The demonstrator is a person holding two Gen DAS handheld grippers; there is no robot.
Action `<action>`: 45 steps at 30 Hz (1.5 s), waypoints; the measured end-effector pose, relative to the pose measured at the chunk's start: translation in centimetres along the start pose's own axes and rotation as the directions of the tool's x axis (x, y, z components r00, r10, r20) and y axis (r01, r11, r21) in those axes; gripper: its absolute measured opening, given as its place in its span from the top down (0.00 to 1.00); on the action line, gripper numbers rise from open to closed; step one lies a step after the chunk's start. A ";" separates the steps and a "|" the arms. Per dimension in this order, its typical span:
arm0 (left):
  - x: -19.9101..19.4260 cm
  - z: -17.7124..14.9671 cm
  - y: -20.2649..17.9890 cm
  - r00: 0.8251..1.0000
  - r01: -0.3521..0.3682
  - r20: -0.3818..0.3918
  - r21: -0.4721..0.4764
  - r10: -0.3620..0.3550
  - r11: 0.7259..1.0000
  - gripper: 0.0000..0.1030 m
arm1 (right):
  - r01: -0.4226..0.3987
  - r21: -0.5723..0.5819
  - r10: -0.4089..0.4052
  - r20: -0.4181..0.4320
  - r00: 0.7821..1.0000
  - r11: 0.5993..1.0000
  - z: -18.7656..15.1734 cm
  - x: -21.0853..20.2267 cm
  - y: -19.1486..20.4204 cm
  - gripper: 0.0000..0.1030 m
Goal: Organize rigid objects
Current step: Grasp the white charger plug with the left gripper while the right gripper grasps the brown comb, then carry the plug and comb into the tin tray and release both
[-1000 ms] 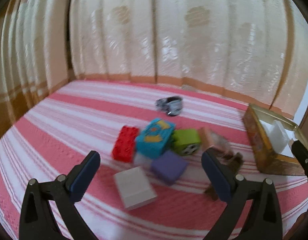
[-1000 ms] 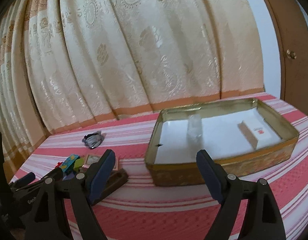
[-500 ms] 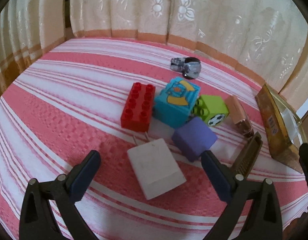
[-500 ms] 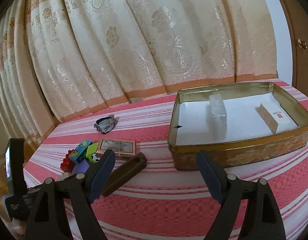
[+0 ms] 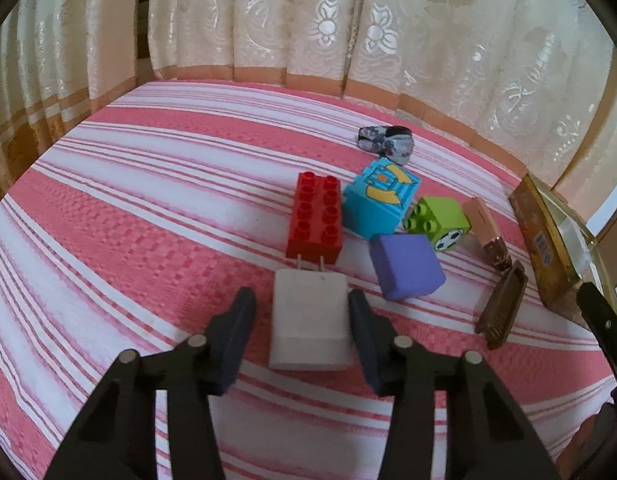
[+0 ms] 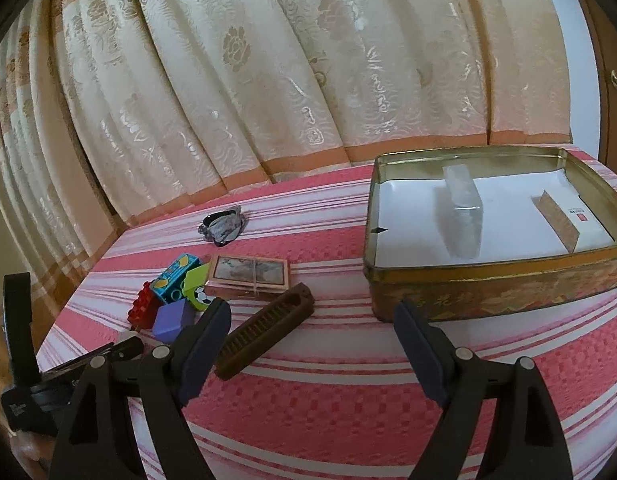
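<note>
Here, left gripper (image 5: 302, 312) jaws just closing around the white plug adapter (image 5: 310, 316): right pad touching its side, left pad a gap short, so not yet clamped. Adapter's prongs point at the red brick (image 5: 316, 216), mid bedspread (image 5: 128, 240). Right gripper (image 6: 312, 344) released, nothing between. Beyond it, gold tin (image 6: 496, 284) near the bedspread's right edge; small red print on a white card (image 6: 580, 220) inside, unreadable.

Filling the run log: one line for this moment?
left gripper: closing around charger, not yet gripped | right gripper: open, empty | tin: waiting
</note>
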State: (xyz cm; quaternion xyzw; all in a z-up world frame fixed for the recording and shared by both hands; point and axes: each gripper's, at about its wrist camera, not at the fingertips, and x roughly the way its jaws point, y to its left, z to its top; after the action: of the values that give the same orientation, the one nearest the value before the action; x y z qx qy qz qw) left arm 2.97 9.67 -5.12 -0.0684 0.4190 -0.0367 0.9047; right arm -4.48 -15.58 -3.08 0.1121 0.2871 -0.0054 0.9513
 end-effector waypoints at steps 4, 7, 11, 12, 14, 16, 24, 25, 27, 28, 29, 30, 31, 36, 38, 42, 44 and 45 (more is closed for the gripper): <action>0.1 -0.1 -0.5 1.000 -0.023 -0.008 0.052 0.023 0.998 0.52 | -0.001 -0.005 0.001 -0.012 1.000 1.000 -0.1 0.2 0.2 0.17; 0.1 0.0 -0.3 1.000 -0.017 -0.006 0.044 0.018 0.999 0.54 | -0.011 0.000 0.011 -0.041 0.999 1.000 -0.3 0.6 0.3 0.17; 0.0 0.0 0.3 1.000 0.014 0.000 0.019 -0.014 1.000 0.64 | -0.027 -0.006 0.026 -0.085 0.996 1.000 -0.7 1.2 1.0 0.17; 0.0 0.0 0.5 1.000 0.024 0.002 0.012 -0.024 1.000 0.64 | -0.029 -0.007 0.028 -0.092 0.995 1.000 -0.8 1.4 1.2 0.17; -0.1 0.0 0.7 0.999 0.042 0.005 -0.004 -0.042 0.999 0.64 | -0.035 -0.007 0.034 -0.121 0.992 0.999 -1.1 2.0 1.8 0.17; -0.2 0.0 1.0 0.999 0.046 0.010 -0.021 -0.046 0.999 0.64 | -0.030 -0.001 0.029 -0.141 0.990 1.000 -1.2 2.6 2.3 0.17; -0.7 -0.3 3.4 0.999 0.026 0.042 -0.150 -0.020 0.988 0.64 | 0.064 -0.045 -0.073 -0.234 0.969 0.997 -1.3 6.3 5.2 0.17; -0.8 -0.3 3.5 0.999 0.032 0.047 -0.159 -0.025 0.987 0.64 | 0.066 -0.049 -0.076 -0.228 0.971 0.997 -1.2 6.5 5.5 0.17; -0.8 -0.3 3.4 0.999 0.016 0.050 -0.160 -0.008 0.987 0.64 | 0.081 -0.069 -0.095 -0.241 0.966 0.994 -1.0 7.3 6.1 0.17; -0.9 -0.3 3.3 0.999 0.009 0.052 -0.155 -0.001 0.988 0.64 | 0.094 -0.084 -0.112 -0.257 0.960 0.992 -1.0 7.7 6.3 0.20; -1.0 -0.3 3.2 0.998 0.008 0.056 -0.150 0.001 0.989 0.64 | 0.107 -0.107 -0.131 -0.255 0.958 0.989 -1.0 7.8 6.7 0.25; -1.0 -0.3 3.1 0.998 0.005 0.058 -0.147 0.004 0.989 0.64 | 0.110 -0.129 -0.140 -0.258 0.956 0.986 -1.1 7.9 7.0 0.28; -1.0 -0.3 3.1 0.998 0.000 0.058 -0.146 0.009 0.989 0.64 | 0.107 -0.145 -0.142 -0.259 0.955 0.984 -1.1 7.9 7.2 0.38; -0.9 -0.4 3.4 0.999 -0.004 0.050 -0.158 0.012 0.987 0.64 | 0.058 -0.237 -0.122 -0.265 0.957 0.970 -1.1 7.7 7.3 0.68; -0.9 -0.4 3.5 0.999 -0.006 0.049 -0.160 0.014 0.987 0.64 | 0.032 -0.243 -0.099 -0.270 0.958 0.969 -1.1 7.5 6.6 0.73; -1.1 -0.4 3.1 0.998 -0.029 0.056 -0.145 0.037 0.989 0.64 | -0.094 -0.139 0.051 -0.287 0.957 0.986 -0.7 6.9 3.8 0.74; -1.3 -0.5 2.9 0.997 -0.039 0.063 -0.141 0.049 0.989 0.64 | -0.152 -0.085 0.125 -0.266 0.956 0.985 -0.5 6.3 2.7 0.74; -1.4 -0.5 2.9 0.996 -0.048 0.068 -0.141 0.058 0.989 0.64 | -0.165 -0.084 0.140 -0.252 0.958 0.983 -0.4 5.9 2.6 0.74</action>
State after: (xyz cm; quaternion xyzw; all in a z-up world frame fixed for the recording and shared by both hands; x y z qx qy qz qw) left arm 1.76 12.69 -4.84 -0.1214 0.3894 0.0189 0.9128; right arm 0.44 -12.59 -6.14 0.0840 0.3926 0.0968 0.9108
